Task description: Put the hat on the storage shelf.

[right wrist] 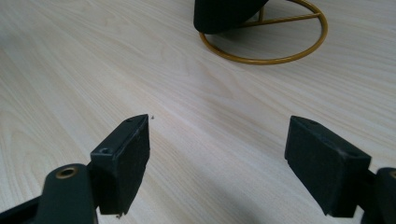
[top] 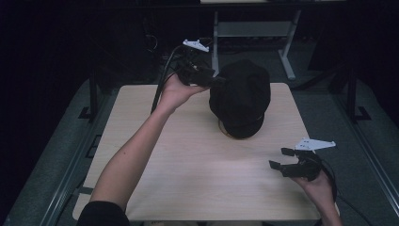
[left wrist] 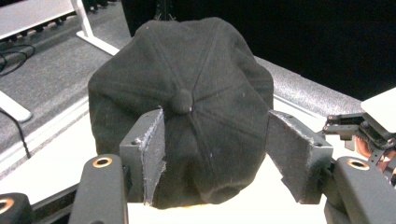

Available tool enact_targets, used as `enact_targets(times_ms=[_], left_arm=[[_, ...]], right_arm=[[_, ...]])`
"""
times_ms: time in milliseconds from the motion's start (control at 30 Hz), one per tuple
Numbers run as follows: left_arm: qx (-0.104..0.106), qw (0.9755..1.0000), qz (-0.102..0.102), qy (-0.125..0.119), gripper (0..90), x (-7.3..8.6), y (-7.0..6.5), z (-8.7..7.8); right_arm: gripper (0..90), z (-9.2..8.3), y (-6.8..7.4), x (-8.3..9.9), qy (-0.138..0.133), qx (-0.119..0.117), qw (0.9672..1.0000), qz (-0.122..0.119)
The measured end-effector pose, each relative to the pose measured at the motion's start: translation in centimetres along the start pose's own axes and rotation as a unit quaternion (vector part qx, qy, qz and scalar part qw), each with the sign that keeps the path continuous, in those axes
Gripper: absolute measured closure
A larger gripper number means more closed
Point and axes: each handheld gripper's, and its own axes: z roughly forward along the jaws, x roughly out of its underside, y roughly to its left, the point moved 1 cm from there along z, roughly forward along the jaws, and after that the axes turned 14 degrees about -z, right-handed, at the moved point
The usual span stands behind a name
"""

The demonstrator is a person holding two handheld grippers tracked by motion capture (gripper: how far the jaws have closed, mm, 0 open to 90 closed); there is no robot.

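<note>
While the black cap point(top: 240, 97) sits on a gold wire stand point(right wrist: 280, 42) toward the table's point(top: 188, 155) far side, the left gripper point(top: 217, 80) reaches its crown, jaws spread apart. Near the front right edge, the right gripper point(top: 281, 158) hovers with jaws wide.

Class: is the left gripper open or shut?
Open. The left gripper's jaws stand apart around the cap.

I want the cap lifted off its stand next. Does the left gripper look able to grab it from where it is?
Probably yes: the left gripper is open, its jaws either side of the black cap, with nothing between them.
</note>
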Motion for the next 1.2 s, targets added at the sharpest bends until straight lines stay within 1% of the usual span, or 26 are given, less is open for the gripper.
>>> enact_targets(times_ms=[100, 200, 367, 433, 467, 633, 733, 900, 967, 1000, 1200], left_arm=[[-0.001, 1.0, -0.002, -0.001, 37.2, 0.7, 0.1, -0.6], [-0.006, 1.0, -0.002, 0.0, 36.4, 1.2, 0.2, -1.1], [-0.005, 1.0, -0.005, -0.005, 34.6, 2.2, 0.2, -1.8], [-0.007, 1.0, -0.004, -0.005, 34.5, 2.6, 0.2, -2.1], [-0.008, 1.0, 0.0, -0.003, 34.0, 2.9, 0.2, -2.3], [-0.009, 0.9999, -0.009, -0.003, 33.2, 4.3, 0.2, -3.0], [-0.009, 0.9998, -0.016, -0.008, 33.0, 5.2, 0.3, -3.6], [-0.015, 0.9997, -0.018, -0.009, 32.4, 6.6, 0.5, -4.6], [-0.014, 0.9996, -0.019, -0.016, 32.3, 6.9, 0.6, -5.1], [-0.014, 0.9995, -0.021, -0.017, 32.2, 7.1, 0.7, -5.3], [-0.014, 0.9994, -0.02, -0.026, 31.6, 8.1, 0.9, -6.6]], right_arm=[[21.3, 0.1, 0.1, -0.1, -0.002, 0.001, 1.0, 0.0], [21.2, 0.1, 0.1, -0.1, -0.005, 0.001, 1.0, 0.0], [20.9, 0.1, 0.3, -0.2, -0.007, 0.003, 1.0, -0.001], [20.9, 0.1, 0.4, -0.3, -0.006, 0.003, 1.0, -0.005], [20.9, 0.1, 0.4, -0.3, -0.006, 0.004, 1.0, -0.004], [20.9, 0.0, 0.6, -0.4, -0.008, 0.005, 0.9999, -0.004], [20.9, 0.0, 0.8, -0.5, -0.008, 0.005, 0.9999, -0.008], [20.9, 0.1, 1.1, -0.7, -0.009, 0.002, 0.9999, -0.014], [20.9, 0.2, 1.3, -0.9, -0.009, 0.002, 0.9999, -0.012], [20.9, 0.2, 1.3, -0.9, -0.009, 0.002, 0.9998, -0.015], [20.8, 0.5, 1.4, -0.9, -0.004, 0.003, 0.9998, -0.017]])
